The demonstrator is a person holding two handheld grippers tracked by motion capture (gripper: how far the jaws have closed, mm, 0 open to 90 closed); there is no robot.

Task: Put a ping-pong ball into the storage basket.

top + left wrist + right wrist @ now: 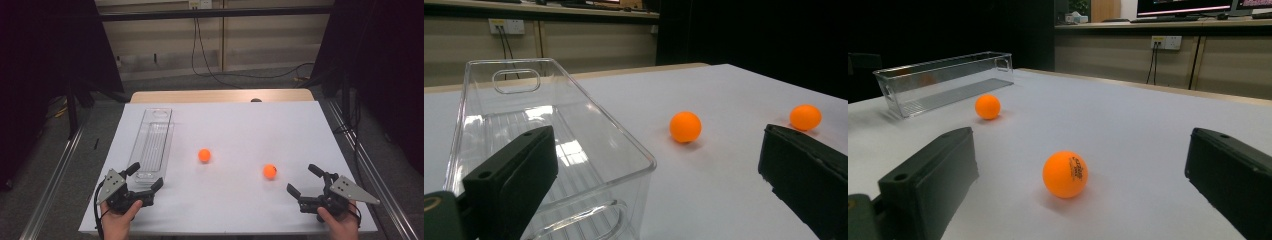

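Left hand-held gripper (148,179) low at near end of clear bin (152,142), jaws wide, empty. Right hand-held gripper (302,180) wide, empty, facing near ball (270,171). Far ball (204,155) mid-worktop (240,120), beside bin, apart.

Lighting is even and comes from overhead; the white surface (225,130) reads bright, while the dark curtains at both sides fall to near black. Shadows are soft and short: a faint one sits under each orange ball (1065,174). The clear bin (549,135) carries window-like glare patches on its floor and walls. The high view is slightly soft. In both gripper views the near jaws are blurred.
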